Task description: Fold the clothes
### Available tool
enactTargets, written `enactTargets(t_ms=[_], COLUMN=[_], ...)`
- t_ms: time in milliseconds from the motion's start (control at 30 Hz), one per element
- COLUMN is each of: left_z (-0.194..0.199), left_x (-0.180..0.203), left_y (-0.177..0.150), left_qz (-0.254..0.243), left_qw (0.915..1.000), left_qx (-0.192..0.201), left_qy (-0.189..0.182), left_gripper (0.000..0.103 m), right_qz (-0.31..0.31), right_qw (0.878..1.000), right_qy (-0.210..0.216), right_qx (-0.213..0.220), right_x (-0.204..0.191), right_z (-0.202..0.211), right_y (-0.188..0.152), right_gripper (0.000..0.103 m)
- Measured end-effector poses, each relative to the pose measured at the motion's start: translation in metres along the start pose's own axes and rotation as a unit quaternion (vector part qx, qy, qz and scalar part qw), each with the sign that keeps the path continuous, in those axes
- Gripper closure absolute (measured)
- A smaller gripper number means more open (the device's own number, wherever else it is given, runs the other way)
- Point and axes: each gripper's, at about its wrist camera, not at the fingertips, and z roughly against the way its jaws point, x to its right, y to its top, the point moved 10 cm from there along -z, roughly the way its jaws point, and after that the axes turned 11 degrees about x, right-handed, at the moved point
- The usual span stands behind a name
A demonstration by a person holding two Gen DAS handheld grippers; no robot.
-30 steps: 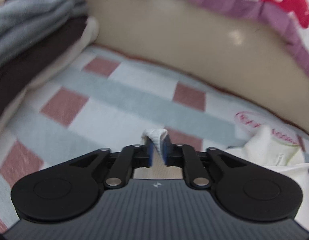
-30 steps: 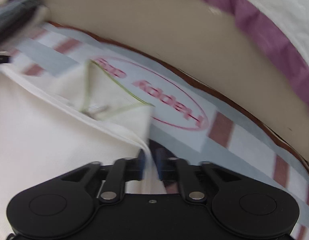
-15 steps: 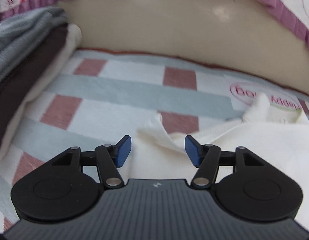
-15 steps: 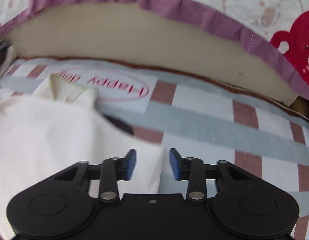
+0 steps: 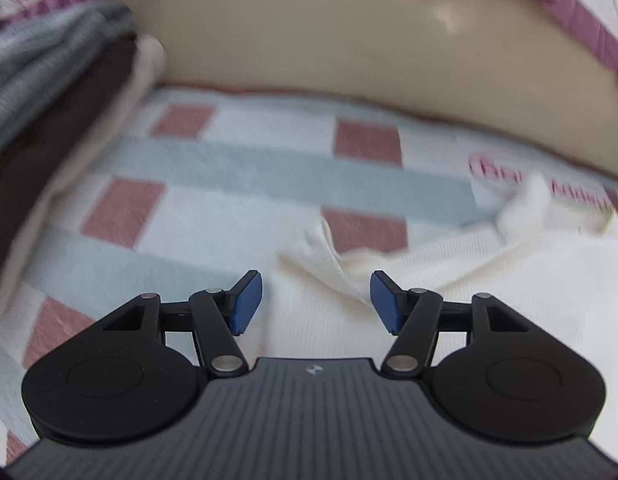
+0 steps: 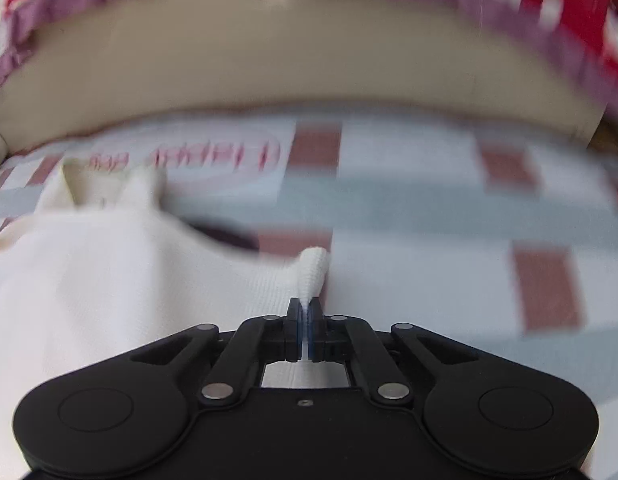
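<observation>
At far left, stacked clothes [image 5: 49, 92]: grey over dark over cream, apparently folded already. Left gripper [image 5: 316, 300]: jaws spread, nothing held, a raised fold of the cream garment [image 5: 489, 300] between them. Garment: spread on the checked blanket [image 5: 229, 184], collar at the far side, not yet folded. Right gripper [image 6: 305, 320]: clamped on the garment's right edge. Containers: none visible.

left: stacked clothes [image 5: 49, 92] wall off side | ahead: beige board [image 5: 349, 52] blocks | right: checked blanket [image 6: 449, 216] bare
</observation>
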Motion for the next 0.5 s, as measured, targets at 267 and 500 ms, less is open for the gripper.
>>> enactTargets(t_ms=[267, 500], left_z=[0.019, 0.046], left_x=[-0.019, -0.042], left_y=[0.025, -0.005], left_qz=[0.003, -0.030], left_qw=[0.9991, 0.9967], left_qx=[0.038, -0.031], left_qy=[0.020, 0.068], left_gripper=[0.031, 0.031], right_qz=[0.030, 0.056], right_qw=[0.994, 0.993], right_qy=[-0.081, -0.100], right_qx=[-0.062, -0.019], right_x=[0.024, 0.009], right_z=[-0.015, 0.014], right_y=[-0.015, -0.021], right_gripper=[0.089, 0.060])
